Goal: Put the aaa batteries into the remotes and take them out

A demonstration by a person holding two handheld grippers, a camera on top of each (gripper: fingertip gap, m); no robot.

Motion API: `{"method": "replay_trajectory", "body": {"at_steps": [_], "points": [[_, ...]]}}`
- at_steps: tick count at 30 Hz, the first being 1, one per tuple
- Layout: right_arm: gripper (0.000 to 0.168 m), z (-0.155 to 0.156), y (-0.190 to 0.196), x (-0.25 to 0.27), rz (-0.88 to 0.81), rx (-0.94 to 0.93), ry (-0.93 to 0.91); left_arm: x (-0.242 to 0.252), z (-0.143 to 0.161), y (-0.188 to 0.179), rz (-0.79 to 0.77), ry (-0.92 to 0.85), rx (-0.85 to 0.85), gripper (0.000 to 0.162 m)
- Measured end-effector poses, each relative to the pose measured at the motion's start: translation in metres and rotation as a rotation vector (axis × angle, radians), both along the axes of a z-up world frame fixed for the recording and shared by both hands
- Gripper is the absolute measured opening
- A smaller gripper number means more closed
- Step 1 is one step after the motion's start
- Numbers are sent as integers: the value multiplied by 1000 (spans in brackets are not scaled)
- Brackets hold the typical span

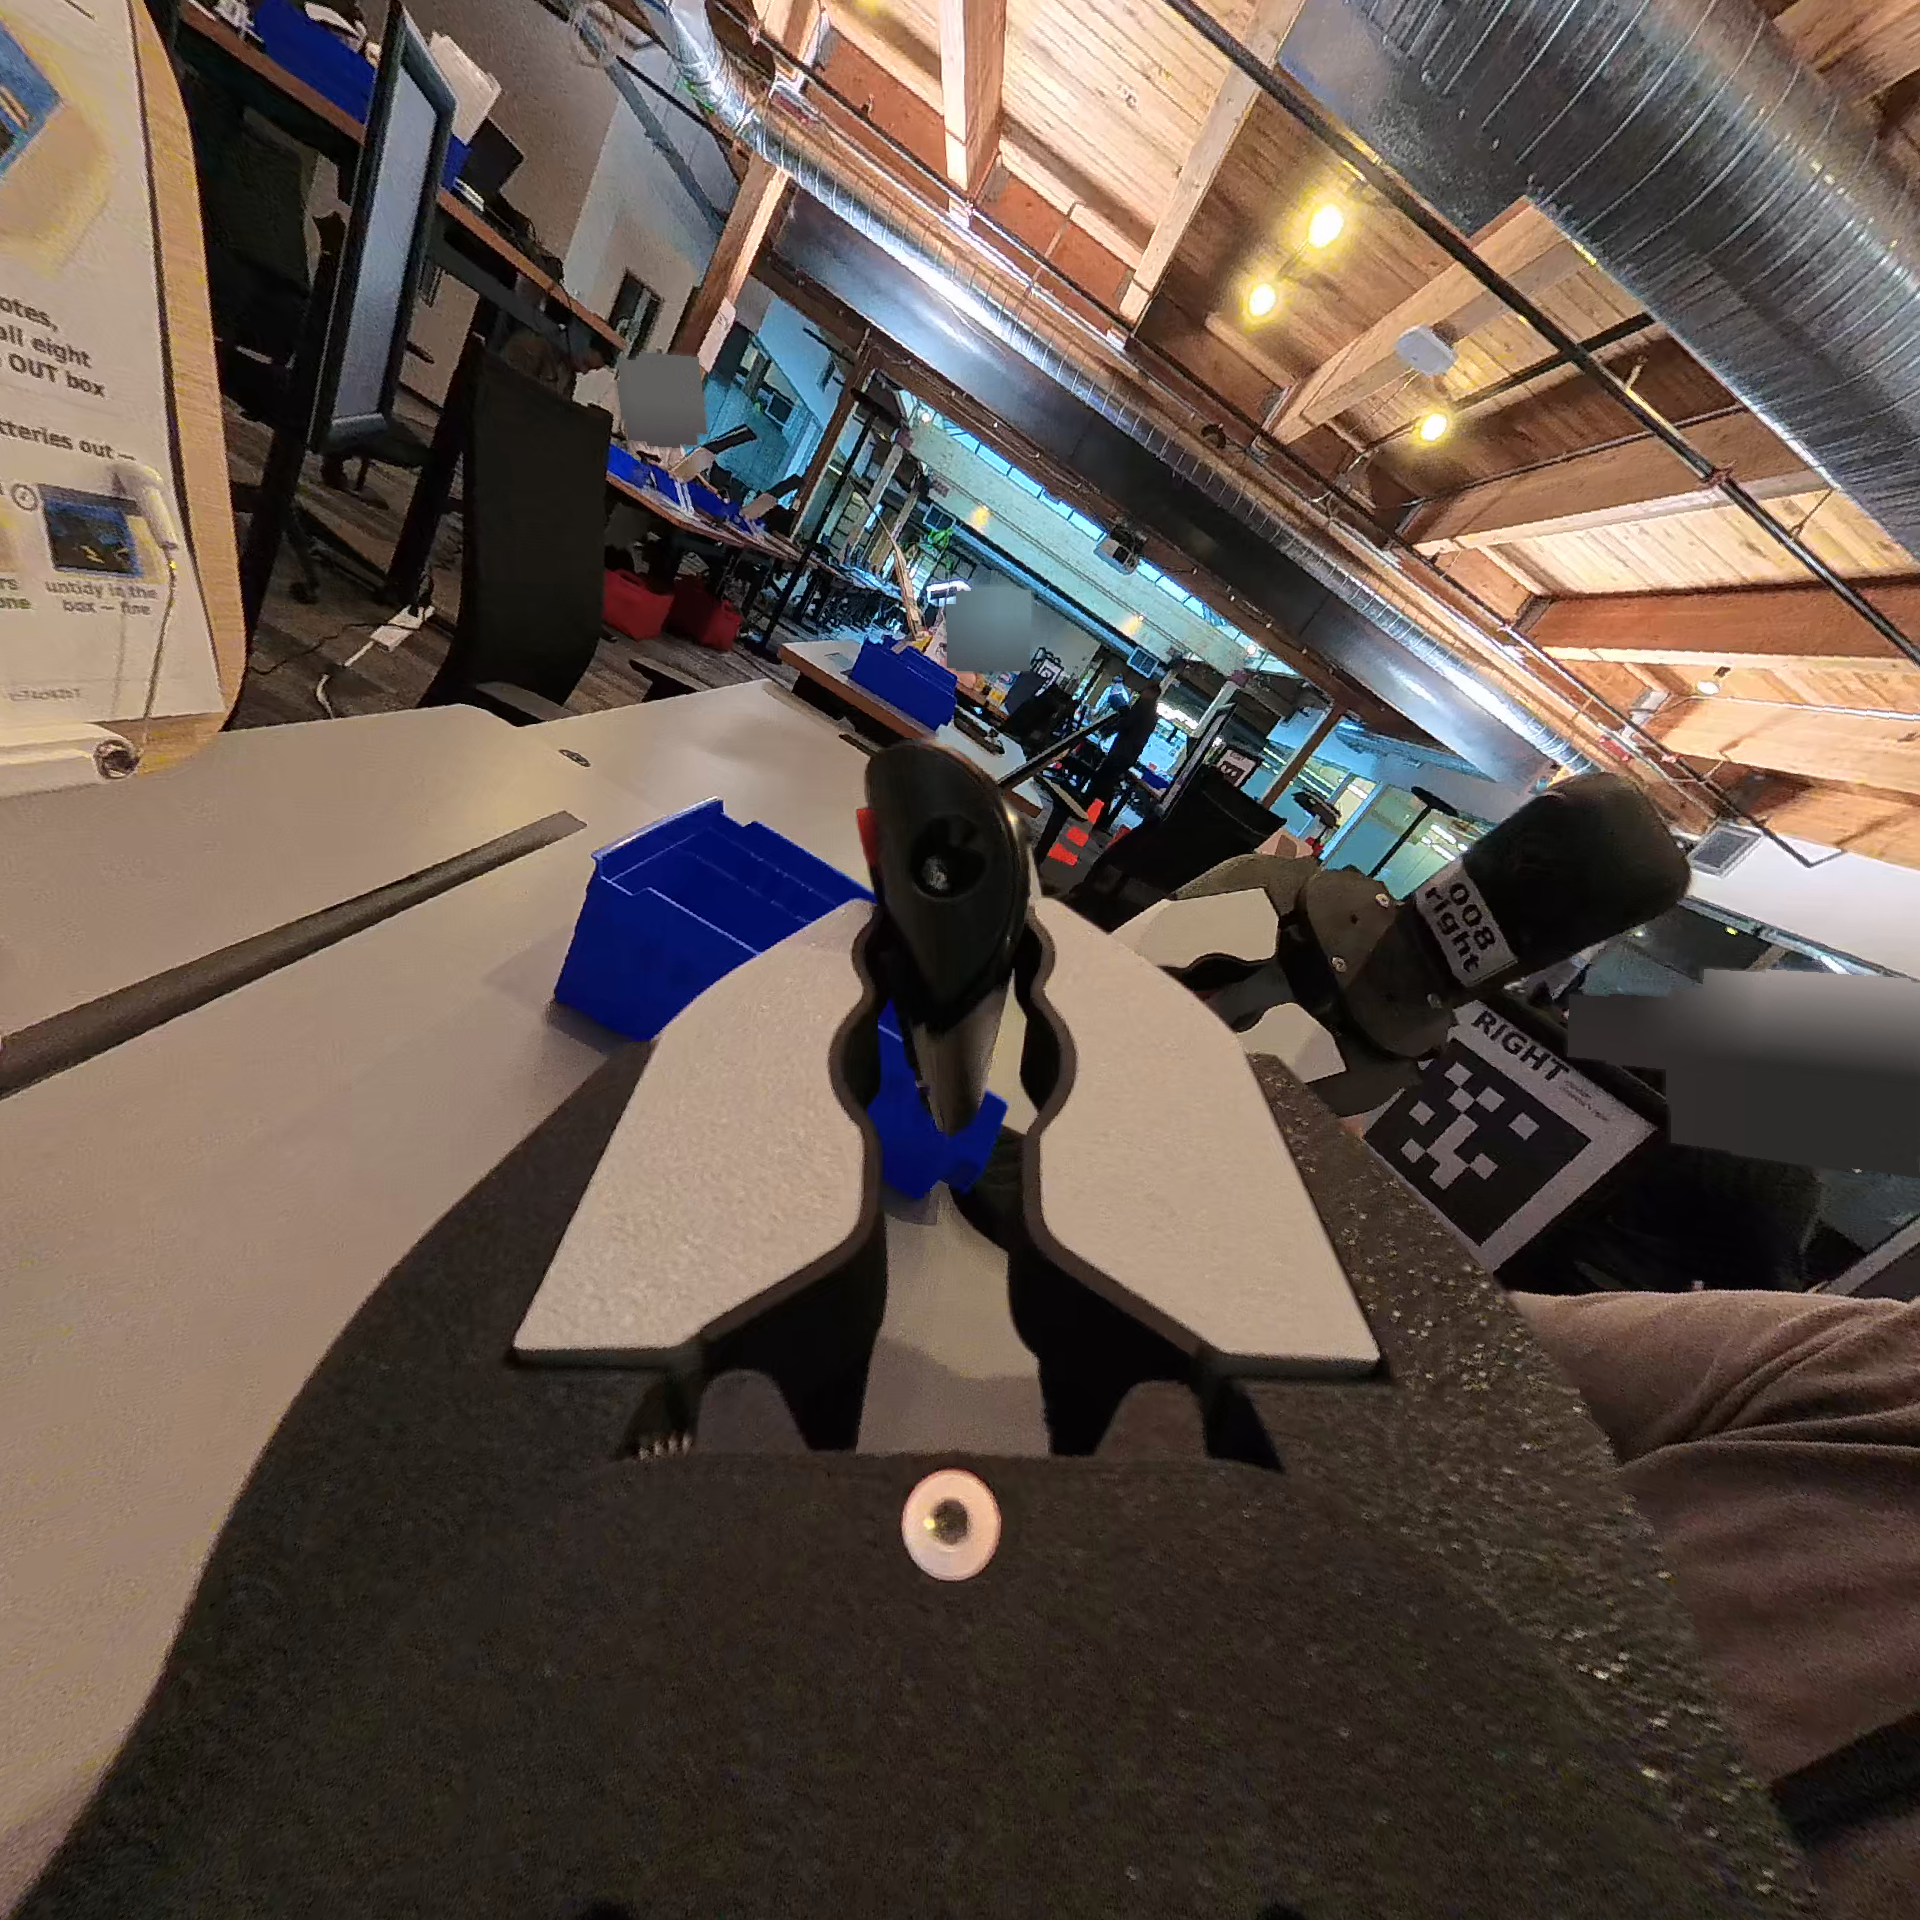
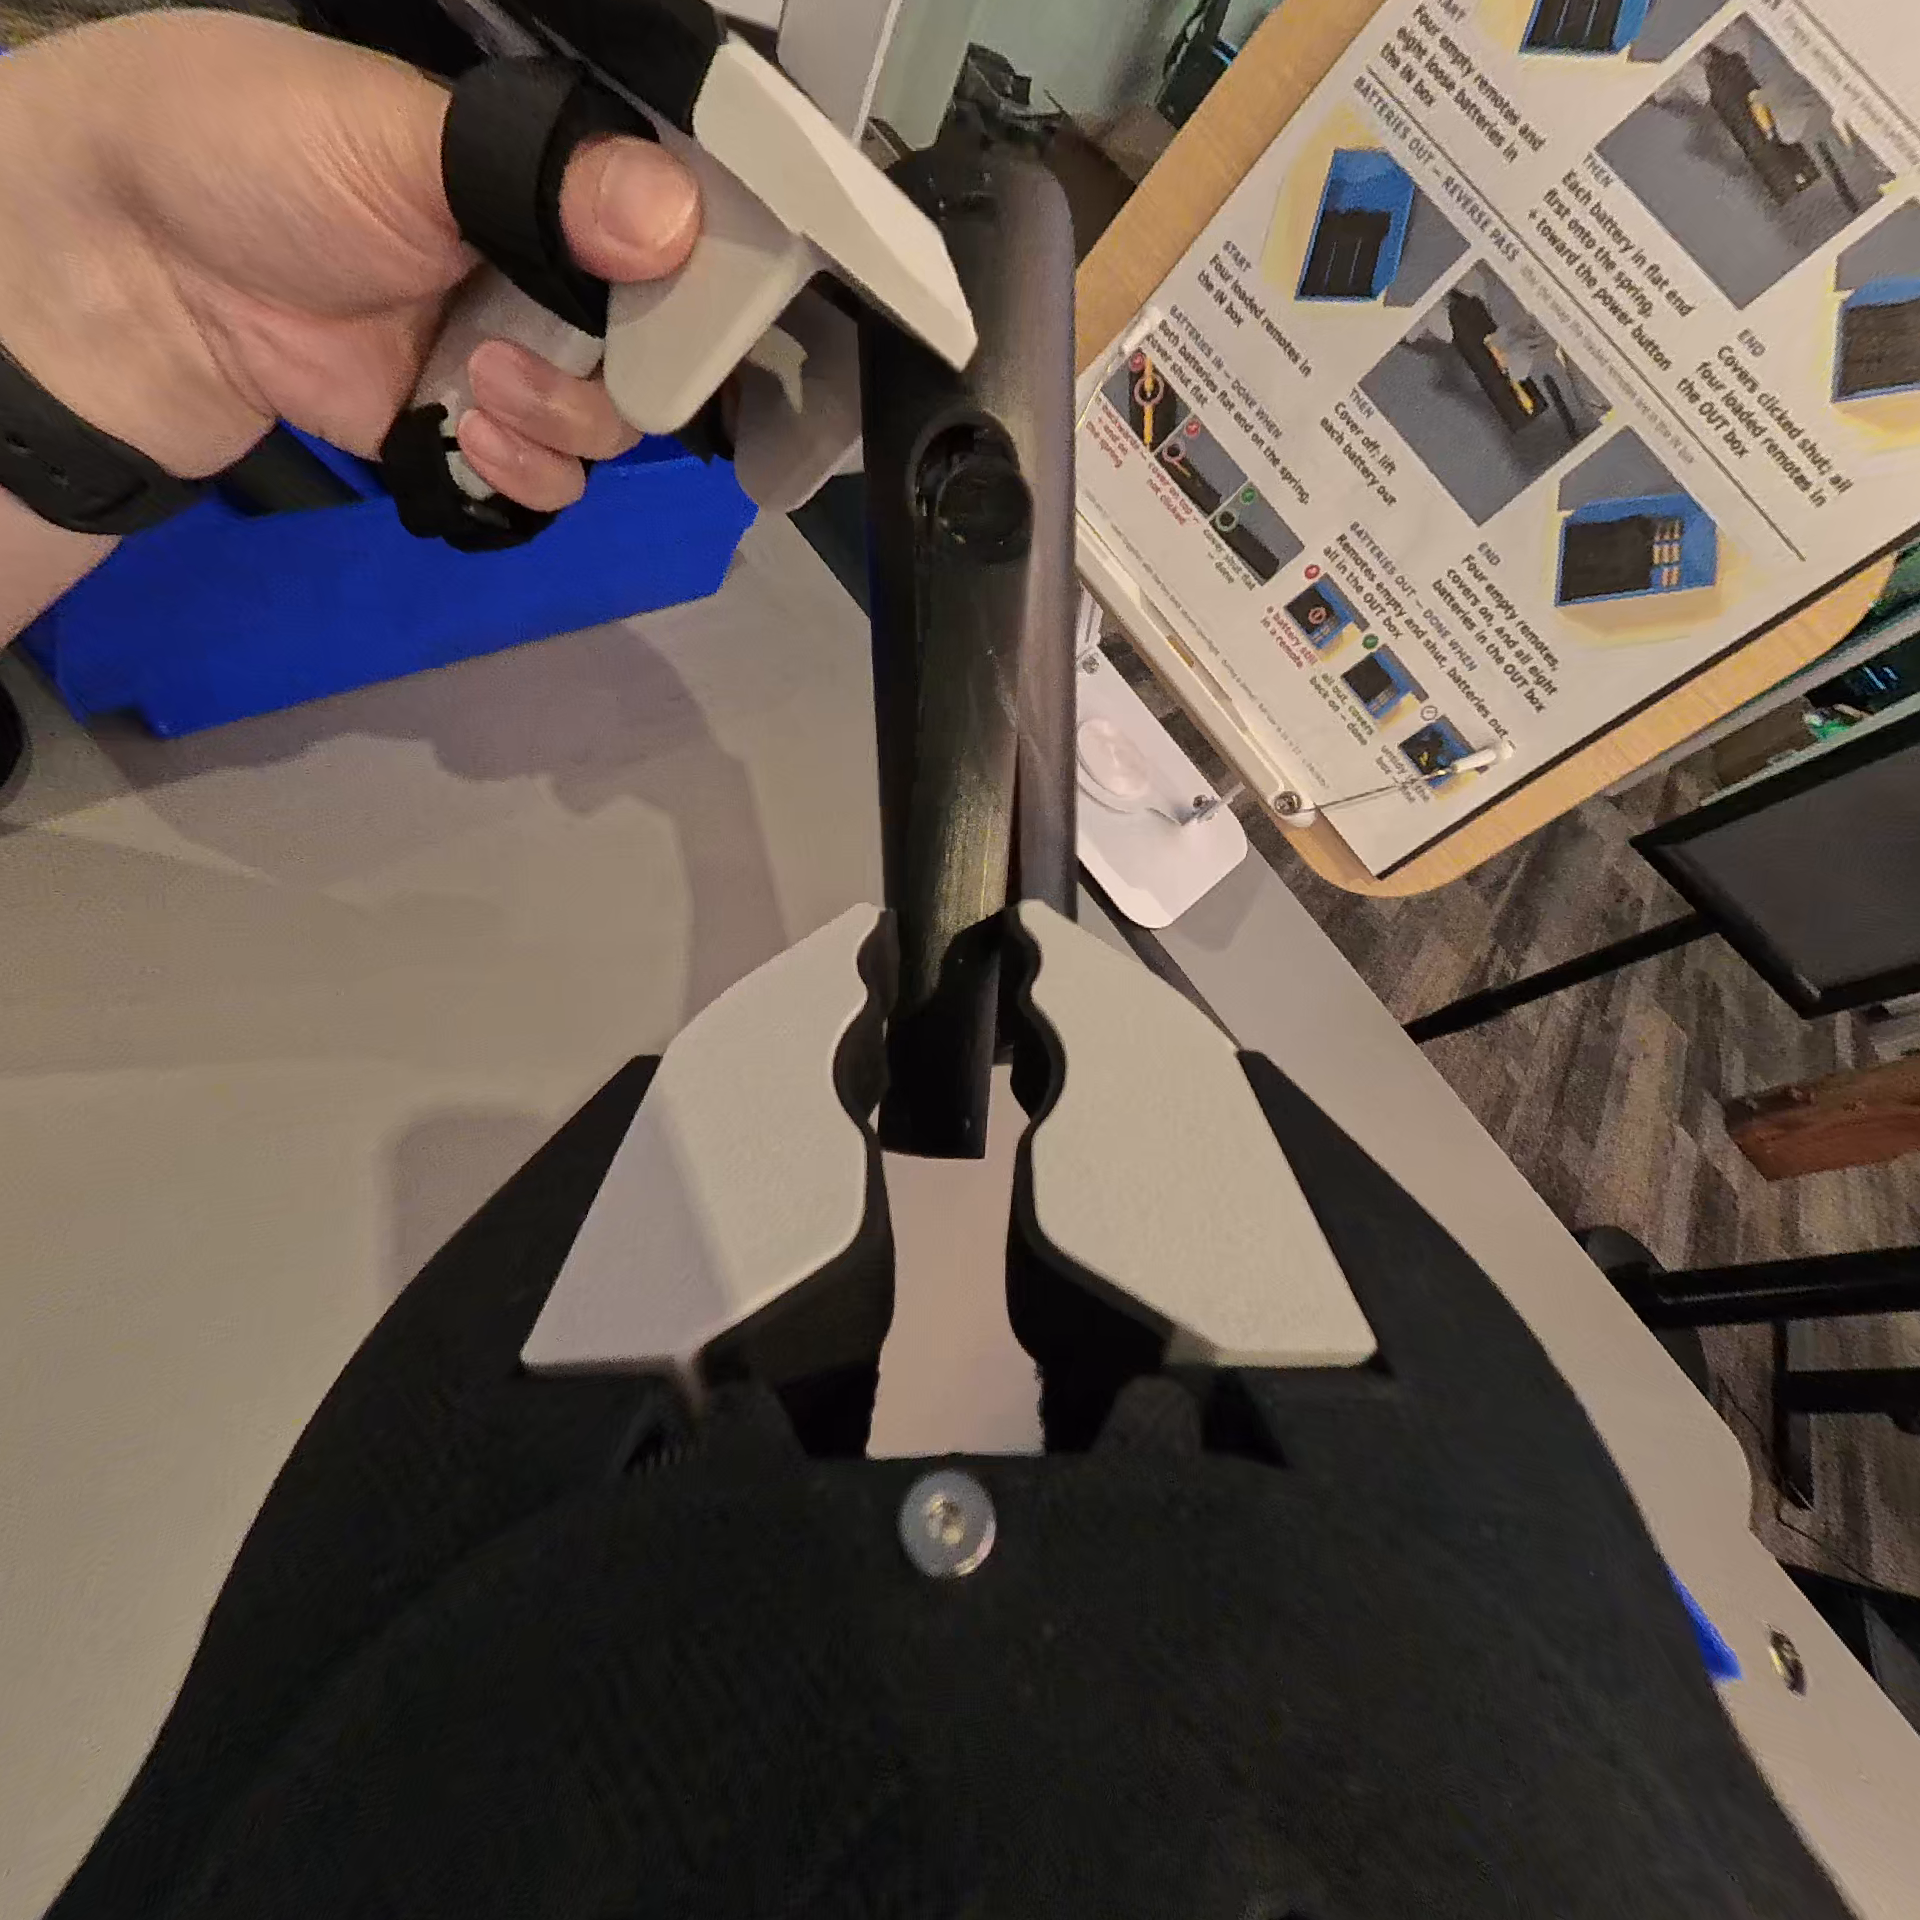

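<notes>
- Remote (image 2: 961,665), black and slim, is held off the grey table (image 2: 312,987) between my two grippers, its long axis running straight from one toward the other.
- My right gripper (image 2: 951,1023) is clamped on its near end; the blue bin (image 2: 343,613) lies beyond, to the left.
- My left gripper (image 1: 951,1023) is clamped on the opposite end.
- Neither is nearer; I judge the next move must pull along that axis.
- No batteries show.

Grey-fingered black tool (image 2: 951,997), silver screw (image 2: 948,1527).
</notes>
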State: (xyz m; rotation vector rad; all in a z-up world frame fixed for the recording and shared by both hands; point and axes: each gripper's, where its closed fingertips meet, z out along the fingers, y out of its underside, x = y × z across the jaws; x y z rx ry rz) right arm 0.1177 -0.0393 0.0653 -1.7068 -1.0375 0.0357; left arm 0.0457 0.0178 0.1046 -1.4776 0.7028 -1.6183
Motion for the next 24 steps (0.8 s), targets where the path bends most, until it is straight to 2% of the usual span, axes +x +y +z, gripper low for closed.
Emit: {"method": "replay_trajectory", "body": {"at_steps": [9, 12, 16, 24], "points": [[21, -7, 2, -2, -4, 14, -97, -1, 2, -3, -45, -35, -42, 23], [21, -12, 2, 1, -10, -49, -116, 0, -2, 2, -65, -66, -106, 23], [21, -23, 9, 15, -32, -184, -179, 10, -22, 21, -44, -132, -244, 22], [21, -46, 21, 53, -61, -291, -316, 51, -76, 35, -111, -221, -552, 22]]}}
